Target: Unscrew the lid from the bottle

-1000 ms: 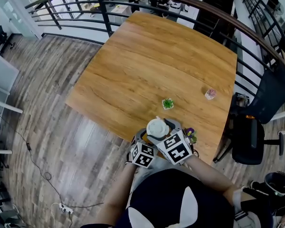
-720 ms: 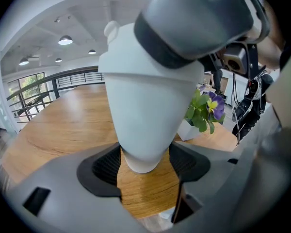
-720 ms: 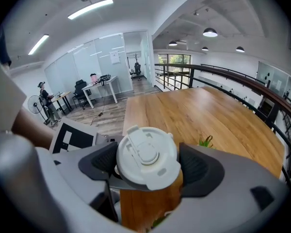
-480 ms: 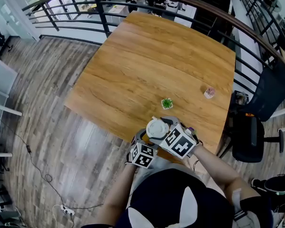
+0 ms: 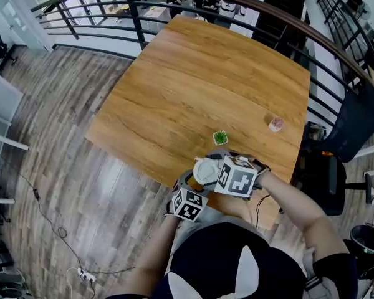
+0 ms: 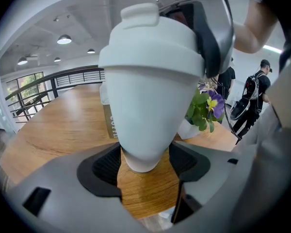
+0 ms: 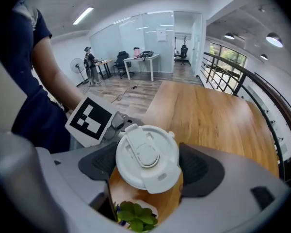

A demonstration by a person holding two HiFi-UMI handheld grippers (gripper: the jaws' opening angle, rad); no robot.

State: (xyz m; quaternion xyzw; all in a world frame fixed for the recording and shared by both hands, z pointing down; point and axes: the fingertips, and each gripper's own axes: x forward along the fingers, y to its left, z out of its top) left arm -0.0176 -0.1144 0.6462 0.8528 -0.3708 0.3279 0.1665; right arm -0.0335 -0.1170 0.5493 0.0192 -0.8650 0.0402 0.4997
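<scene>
**Head view: two grippers clamp a white bottle at the table's near edge**

From above, the bottle [image 5: 206, 170] is little more than a round white top at the near edge of the wooden table [image 5: 193, 86], crowded by two marker cubes. The left gripper view shows the rest. The left gripper [image 6: 144, 161] has its dark pads pressed on both sides of the bottle's narrow, tapering foot, and a potted pansy [image 6: 206, 108] stands just behind it. Whether the foot rests on the wood cannot be told. The right gripper view looks down on the lid [image 7: 147, 157], a white flip-top cap, with the right gripper [image 7: 148, 165] clenched on its rim from either side.

Farther up the table, well apart from the bottle, stand a small green plant [image 5: 220, 136] and a small pink object [image 5: 275, 124]. A dark curved railing [image 5: 131, 11] rings the far side, grey plank flooring [image 5: 62, 123] lies to the left, and a black office chair [image 5: 336, 173] sits to the right. The right gripper view alone takes in a glass-walled office with a desk [image 7: 140, 62].

The person stands at the table's near edge. The left forearm comes straight up from below, low under the bottle. The right forearm reaches in from the lower right, and its gripper tilts steeply down over the cap.
</scene>
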